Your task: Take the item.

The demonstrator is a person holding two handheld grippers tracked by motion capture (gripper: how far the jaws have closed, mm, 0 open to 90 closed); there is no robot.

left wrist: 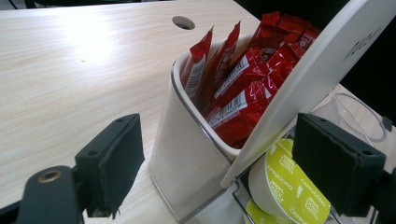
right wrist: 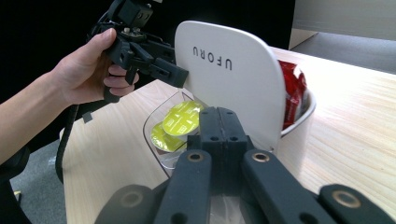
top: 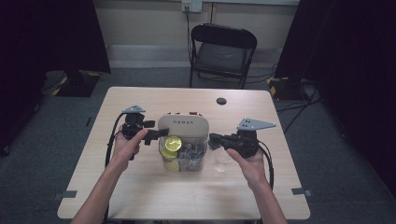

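A desk organiser stands mid-table, its white lid tilted up. Its white tub holds red sachets. The clear front bin holds yellow-green capsules. My left gripper is open at the organiser's left side, with the lid's edge and the tub's corner between its jaws. My right gripper is shut at the organiser's right side, and I see nothing between its jaws.
A clear plastic cup stands just right of the organiser, under my right gripper. A cable hole sits near the table's far edge. A black folding chair stands behind the table.
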